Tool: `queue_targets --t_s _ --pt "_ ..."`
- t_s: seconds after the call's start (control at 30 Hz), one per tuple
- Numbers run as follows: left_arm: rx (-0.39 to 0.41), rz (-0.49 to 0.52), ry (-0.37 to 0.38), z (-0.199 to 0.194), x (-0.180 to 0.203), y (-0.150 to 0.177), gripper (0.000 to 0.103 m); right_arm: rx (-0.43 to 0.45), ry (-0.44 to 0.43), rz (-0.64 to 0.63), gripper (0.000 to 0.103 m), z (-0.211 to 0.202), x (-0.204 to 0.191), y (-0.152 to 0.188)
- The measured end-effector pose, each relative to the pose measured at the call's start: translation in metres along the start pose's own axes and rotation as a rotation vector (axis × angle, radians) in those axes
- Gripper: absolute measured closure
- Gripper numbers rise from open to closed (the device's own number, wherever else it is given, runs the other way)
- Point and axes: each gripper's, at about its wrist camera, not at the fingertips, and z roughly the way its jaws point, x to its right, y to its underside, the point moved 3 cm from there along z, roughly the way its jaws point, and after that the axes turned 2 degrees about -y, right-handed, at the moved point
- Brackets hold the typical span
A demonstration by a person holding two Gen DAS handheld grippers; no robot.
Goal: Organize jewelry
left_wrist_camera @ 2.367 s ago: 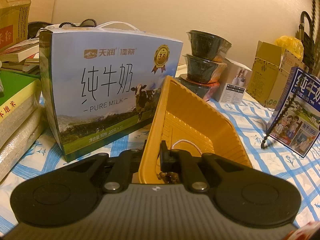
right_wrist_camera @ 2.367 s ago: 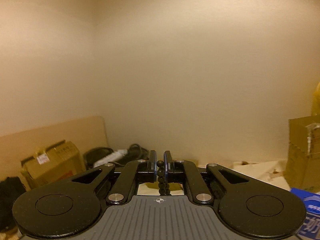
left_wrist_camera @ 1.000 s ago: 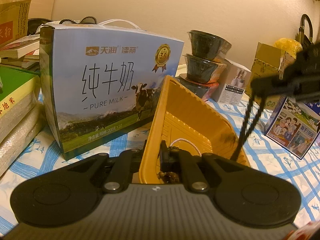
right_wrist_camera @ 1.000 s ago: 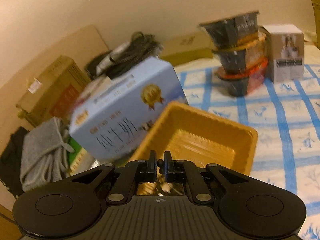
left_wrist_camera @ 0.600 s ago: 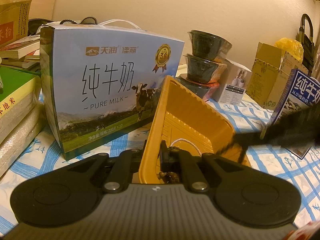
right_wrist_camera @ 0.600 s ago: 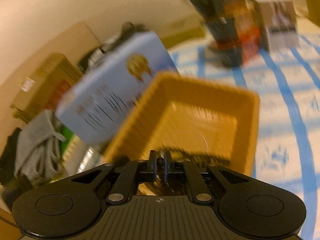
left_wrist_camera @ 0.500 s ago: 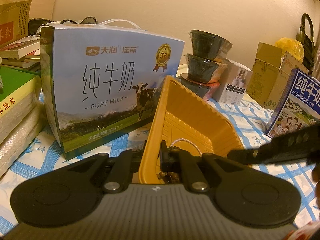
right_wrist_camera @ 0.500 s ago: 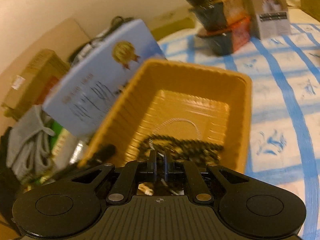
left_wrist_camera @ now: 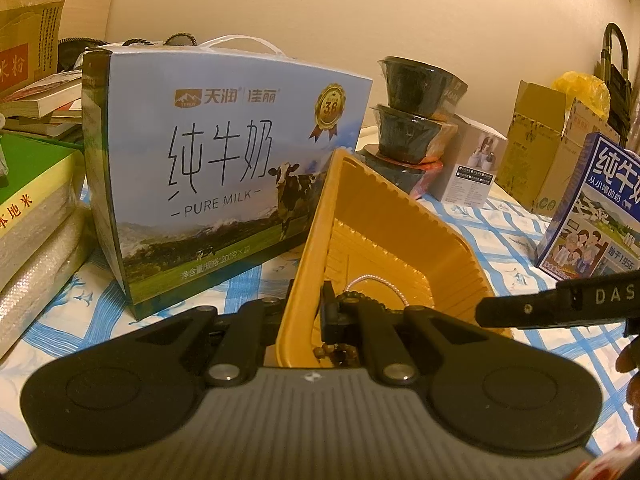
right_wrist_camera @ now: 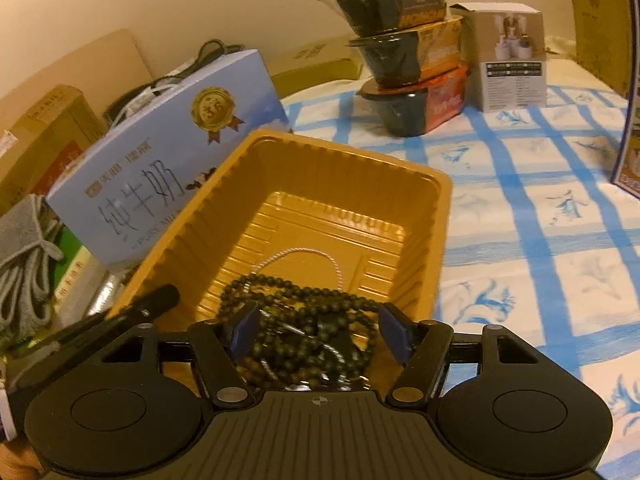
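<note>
Dark beads (right_wrist_camera: pixel 304 320) in yellow tray (right_wrist_camera: pixel 436 216).

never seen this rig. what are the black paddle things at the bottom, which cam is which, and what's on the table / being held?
No robot arm here: a person holds a two-finger gripper in each hand, and a fisheye camera on each looks forward along its fingers. The black paddles are the gripper bodies.

Left wrist view: the left gripper is shut on the near rim of the yellow tray.

Right wrist view: the right gripper is opening over the tray. The dark bead necklace lies piled in the tray between the blue pads, no longer pinched. A thin white chain lies behind it.

On the blue-checked tablecloth: a milk carton box, stacked noodle bowls and a small white box.
</note>
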Motion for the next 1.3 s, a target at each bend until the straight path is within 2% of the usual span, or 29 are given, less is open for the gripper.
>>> queue_targets --t_s 0.6,0.83,1.3 --pt "-0.010 0.014 -0.016 0.007 -0.002 0.004 0.096 0.019 0.025 0.059 0.036 -0.015 0.018 0.007" --pt "-0.023 0.002 -0.024 0.012 -0.005 0.007 0.095 0.042 0.072 0.036 0.036 -0.022 0.024 0.014" --pt "-0.062 -0.015 -0.022 0.002 -0.014 0.016 0.088 0.019 0.092 0.104 0.036 -0.028 0.034 0.040"
